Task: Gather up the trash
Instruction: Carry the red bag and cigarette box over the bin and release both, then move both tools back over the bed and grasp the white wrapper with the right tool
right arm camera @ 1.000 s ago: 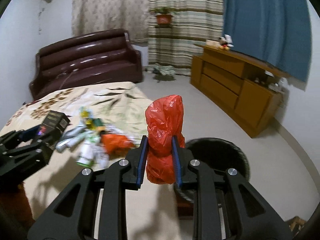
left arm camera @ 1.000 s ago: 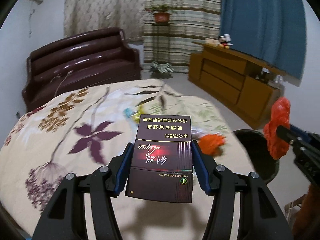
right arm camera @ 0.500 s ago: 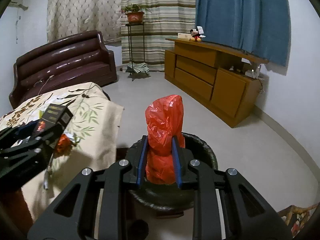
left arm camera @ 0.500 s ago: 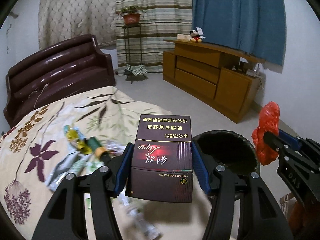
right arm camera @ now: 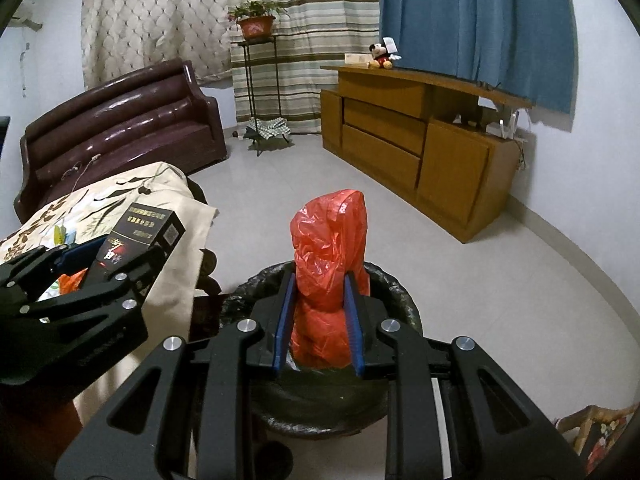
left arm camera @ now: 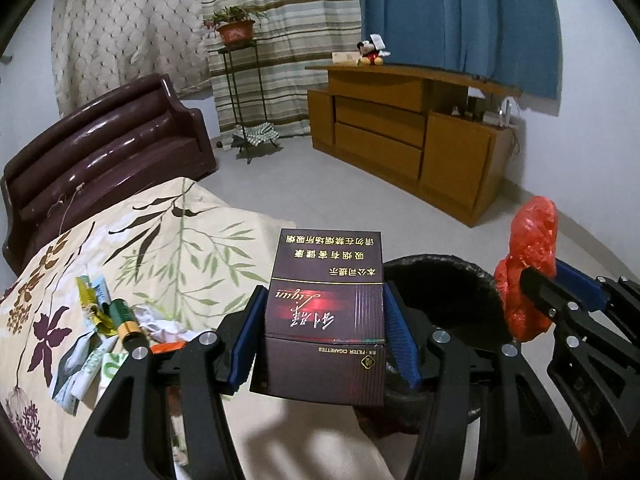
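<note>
1. Since a second ago both views have swung from the bed (left arm camera: 168,232) toward the bin (right arm camera: 392,288), now under the red bag (right arm camera: 330,256).
2. Left hand-held gripper (left arm camera: 324,336) grasps the cigarette box (left arm camera: 328,312); right hand-held gripper (right arm camera: 318,320) clamps the bag.
3. The bin's near rim is hidden behind the grippers.

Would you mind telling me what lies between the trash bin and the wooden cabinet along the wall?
Only bare pale floor lies between the black-lined trash bin and the wooden cabinet; the right wrist view shows this most clearly.
</note>
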